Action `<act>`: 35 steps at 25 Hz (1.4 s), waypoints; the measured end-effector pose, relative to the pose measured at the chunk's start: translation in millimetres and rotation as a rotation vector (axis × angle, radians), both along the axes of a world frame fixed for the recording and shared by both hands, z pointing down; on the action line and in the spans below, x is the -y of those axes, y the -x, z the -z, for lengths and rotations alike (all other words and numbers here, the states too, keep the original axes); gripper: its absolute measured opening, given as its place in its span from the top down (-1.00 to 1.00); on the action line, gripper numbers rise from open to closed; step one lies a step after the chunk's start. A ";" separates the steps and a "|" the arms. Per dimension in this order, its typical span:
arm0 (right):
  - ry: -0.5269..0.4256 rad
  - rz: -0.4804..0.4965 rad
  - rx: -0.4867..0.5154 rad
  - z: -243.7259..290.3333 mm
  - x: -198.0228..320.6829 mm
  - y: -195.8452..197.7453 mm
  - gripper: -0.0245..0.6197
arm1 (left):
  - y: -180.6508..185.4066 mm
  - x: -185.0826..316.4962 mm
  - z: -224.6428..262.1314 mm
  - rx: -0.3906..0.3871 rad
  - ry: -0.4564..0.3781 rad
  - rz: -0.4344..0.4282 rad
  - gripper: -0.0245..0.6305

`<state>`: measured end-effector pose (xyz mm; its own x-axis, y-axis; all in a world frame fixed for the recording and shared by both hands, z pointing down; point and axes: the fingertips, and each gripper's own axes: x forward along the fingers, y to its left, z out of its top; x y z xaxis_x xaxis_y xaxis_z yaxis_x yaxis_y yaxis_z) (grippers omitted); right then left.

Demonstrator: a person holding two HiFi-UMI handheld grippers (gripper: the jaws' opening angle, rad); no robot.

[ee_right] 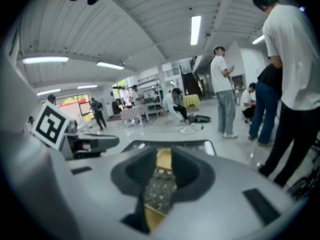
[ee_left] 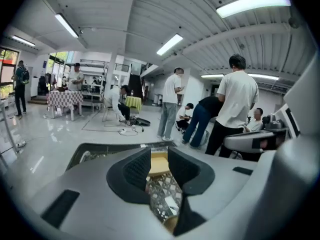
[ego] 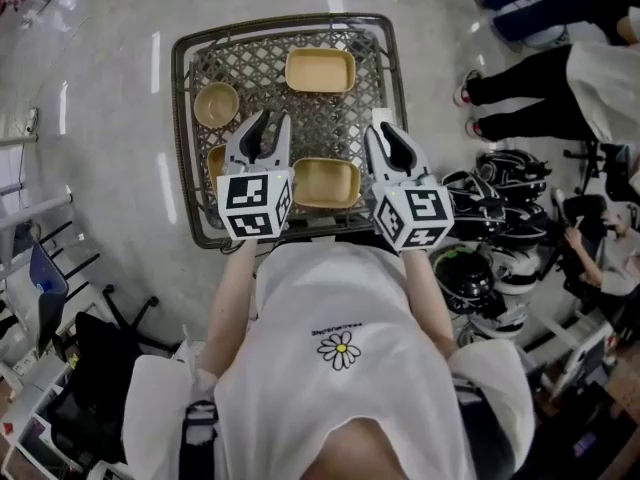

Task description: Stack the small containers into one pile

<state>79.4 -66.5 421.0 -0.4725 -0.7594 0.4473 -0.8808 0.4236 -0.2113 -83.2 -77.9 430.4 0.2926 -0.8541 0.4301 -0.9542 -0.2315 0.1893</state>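
**A:** Jaws?

**B:** Left gripper [ego: 268, 126]: jaws part open, holding nothing. Its own view shows only mesh in the gap, and a tan container further off. Right gripper [ego: 388, 133]: same, part open and empty.

**A:** Containers?

**B:** Four, all tan, all on the mesh worktop [ego: 300, 120], each apart from the others, no pile yet. The bowl [ego: 216, 104] is far left. The far tray [ego: 320, 70] is at the far edge, about centre. The near tray [ego: 326, 183] is at the near edge, between the two grippers. The fourth container [ego: 213, 160] sits below the bowl, mostly hidden behind the left gripper, so I can't tell its shape.

**A:** Gripper pose?

**B:** Both are over the near half of the worktop, one either side of the near tray. They point away from the person and tilt down. No contact with any container visible.

**A:** Surroundings?

**B:** Worktop stands on a glossy floor [ego: 100, 68]. People [ego: 540, 98] are at the right.
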 end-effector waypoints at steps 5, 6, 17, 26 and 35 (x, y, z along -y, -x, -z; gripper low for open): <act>0.216 0.007 -0.033 -72.6 -37.3 -11.8 0.59 | -12.7 -59.1 -85.6 -0.010 0.268 -0.054 0.51; 0.254 0.010 -0.047 -86.6 -45.8 -14.7 0.57 | -11.9 -68.8 -102.0 -0.001 0.314 -0.047 0.51; 0.608 -0.055 -0.032 -195.2 -100.9 -32.8 0.49 | -15.3 -135.7 -200.7 0.120 0.591 -0.098 0.52; 0.739 0.028 -0.109 -231.5 -131.0 -27.0 0.49 | -30.3 -151.3 -230.3 0.082 0.745 -0.141 0.51; 0.843 -0.006 -0.069 -250.1 -138.8 -29.6 0.53 | -25.9 -148.3 -239.9 0.099 0.749 -0.079 0.71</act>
